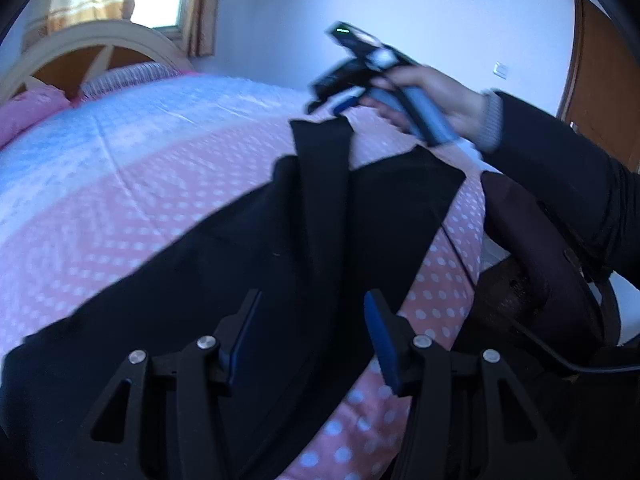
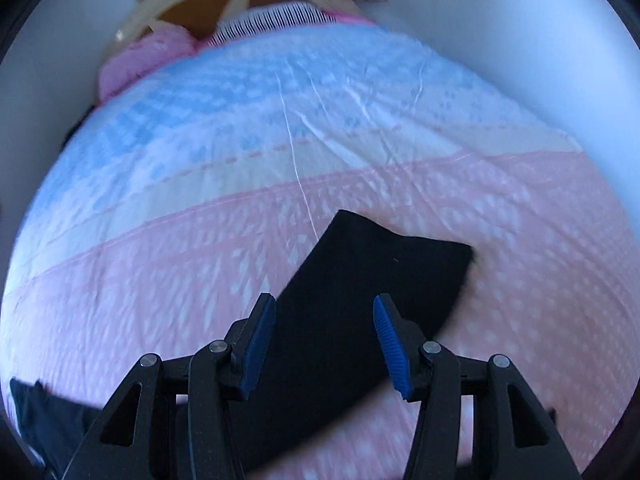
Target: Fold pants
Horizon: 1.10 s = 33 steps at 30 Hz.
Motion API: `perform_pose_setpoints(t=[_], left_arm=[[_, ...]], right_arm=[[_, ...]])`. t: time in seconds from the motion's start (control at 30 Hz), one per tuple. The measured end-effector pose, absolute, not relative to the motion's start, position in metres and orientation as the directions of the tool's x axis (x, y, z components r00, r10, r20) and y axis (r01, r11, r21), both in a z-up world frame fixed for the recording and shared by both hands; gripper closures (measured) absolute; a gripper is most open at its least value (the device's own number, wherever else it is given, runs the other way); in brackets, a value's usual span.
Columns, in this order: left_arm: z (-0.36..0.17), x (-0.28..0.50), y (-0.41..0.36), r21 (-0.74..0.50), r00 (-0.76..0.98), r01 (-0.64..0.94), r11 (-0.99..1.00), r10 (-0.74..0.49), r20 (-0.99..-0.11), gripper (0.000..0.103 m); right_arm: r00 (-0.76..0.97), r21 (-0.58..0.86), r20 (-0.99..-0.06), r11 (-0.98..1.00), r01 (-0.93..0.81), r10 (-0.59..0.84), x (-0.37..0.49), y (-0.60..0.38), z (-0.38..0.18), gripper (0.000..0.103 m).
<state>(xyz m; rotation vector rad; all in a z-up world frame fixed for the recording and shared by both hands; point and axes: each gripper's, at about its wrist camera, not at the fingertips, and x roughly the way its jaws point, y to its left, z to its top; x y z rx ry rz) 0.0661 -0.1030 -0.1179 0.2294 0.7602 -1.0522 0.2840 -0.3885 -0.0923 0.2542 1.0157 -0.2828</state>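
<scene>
1. Blue-padded left gripper (image 1: 310, 336) hangs just above the black pants (image 1: 224, 280), jaws spread, gripping nothing.
2. Pants lie on the pink dotted bedspread (image 1: 120, 216).
3. Right gripper (image 2: 324, 340), jaws apart and empty, hovers over one pant leg.

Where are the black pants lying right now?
The black pants lie spread on the pink polka-dot bedspread, nearer the foot than the headboard; one leg end lies just ahead of the right gripper.
</scene>
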Motion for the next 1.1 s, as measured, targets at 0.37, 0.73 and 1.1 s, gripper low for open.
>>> perform_pose_setpoints(t=[0.37, 0.73, 1.1], left_arm=[[-0.136, 0.070, -0.130, -0.212, 0.199, 0.865, 0.455, -0.698, -0.688, 0.067], [-0.124, 0.067, -0.123, -0.163, 0.251, 0.875, 0.456, -0.715, -0.652, 0.099], [-0.116, 0.048, -0.111, -0.095, 0.266, 0.908, 0.408, -0.736, -0.622, 0.100]], right_arm=[[0.352, -0.037, -0.911, 0.894, 0.447, -0.214, 0.342, -0.397, -0.137, 0.063], [0.513, -0.005, -0.834, 0.932, 0.363, -0.204, 0.278, -0.399, -0.084, 0.098], [0.752, 0.276, -0.645, 0.877, 0.394, -0.134, 0.108, -0.438, -0.040, 0.098]])
